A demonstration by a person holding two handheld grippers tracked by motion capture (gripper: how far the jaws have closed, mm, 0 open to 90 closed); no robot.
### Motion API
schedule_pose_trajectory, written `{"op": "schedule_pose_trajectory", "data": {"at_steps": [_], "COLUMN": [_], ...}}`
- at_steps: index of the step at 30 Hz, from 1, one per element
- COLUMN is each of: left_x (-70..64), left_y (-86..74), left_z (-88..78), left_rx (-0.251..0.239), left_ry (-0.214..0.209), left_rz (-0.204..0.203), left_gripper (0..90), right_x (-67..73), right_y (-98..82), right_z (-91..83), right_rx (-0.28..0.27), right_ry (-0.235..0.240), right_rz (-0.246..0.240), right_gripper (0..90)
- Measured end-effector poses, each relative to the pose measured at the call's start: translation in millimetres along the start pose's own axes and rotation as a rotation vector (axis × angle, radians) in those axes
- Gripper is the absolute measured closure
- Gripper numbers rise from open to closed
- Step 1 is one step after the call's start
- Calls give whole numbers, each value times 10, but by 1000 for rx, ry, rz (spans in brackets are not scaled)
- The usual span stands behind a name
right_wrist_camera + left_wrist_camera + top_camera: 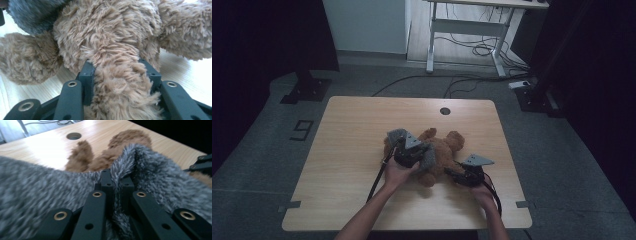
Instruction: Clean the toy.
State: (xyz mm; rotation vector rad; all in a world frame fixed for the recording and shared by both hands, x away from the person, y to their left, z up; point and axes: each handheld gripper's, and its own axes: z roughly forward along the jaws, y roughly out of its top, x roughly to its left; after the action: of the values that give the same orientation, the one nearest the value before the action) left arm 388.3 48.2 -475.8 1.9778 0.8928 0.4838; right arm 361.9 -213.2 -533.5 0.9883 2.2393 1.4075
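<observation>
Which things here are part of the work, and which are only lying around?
In use:
- brown plush teddy bear, one limb clamped in the right gripper
- grey fuzzy knitted garment, pinched by the left gripper

Lying about:
- light wooden table with round cable hole
- white desk frame
- floor cables

- A light wooden table [347, 170] lies under both tools, its bare top spreading widest to the left of the left tool.
- A round cable hole [445, 111] sits in the tabletop beyond the tools, near the far edge.
- A white desk frame [472, 30] stands on the floor well beyond the table, far ahead of the tools.
- Loose black cables [477, 50] trail on the floor around that frame's feet.
- A dark stand base [306, 90] rests on the grey floor, far left of the left tool.
- A second dark base [534, 97], possibly another stand's, sits far right beyond the right tool.
- A floor marking [301, 130] like a digit lies left of the table.
</observation>
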Motion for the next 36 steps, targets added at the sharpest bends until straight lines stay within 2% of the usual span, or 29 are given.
{"op": "schedule_pose_trajectory", "data": {"at_steps": [3,6,11,15,17,20,22,24,28,33,36], "left_x": [64,116,130,256,321,470,587,653,745,934,999], "left_y": [-71,-147,-229,-263,-284,-359,-452,-519,-601,-737,-821], "left_z": [-125,-249,-484,-645,-714,-799,-808,-805,-776,-771,-836], "left_rx": [-12,-35,-98,-120,-121,-110,-80,-71,-39,19,21], "left_ry": [25,21,54,76,102,141,145,143,177,205,208], "left_rz": [2,-24,-10,-40,-48,-74,-109,-135,-142,-182,-195], "left_gripper": [854,856,857,855,853,853,852,851,849,850,849], "right_x": [4,15,21,13,13,8,2,1,2,-5,-16], "right_y": [0,1,-5,-5,-6,-7,-10,-10,-11,-15,-19], "right_z": [2,7,18,22,21,17,20,23,25,28,28], "right_rx": [0,3,12,6,7,9,7,6,4,5,5], "right_ry": [3,4,6,5,4,1,1,2,1,5,8], "right_rz": [-2,-7,-11,-5,-4,-2,1,1,4,9,13], "right_gripper": [556,556,555,556,556,556,556,556,555,554,554]}}
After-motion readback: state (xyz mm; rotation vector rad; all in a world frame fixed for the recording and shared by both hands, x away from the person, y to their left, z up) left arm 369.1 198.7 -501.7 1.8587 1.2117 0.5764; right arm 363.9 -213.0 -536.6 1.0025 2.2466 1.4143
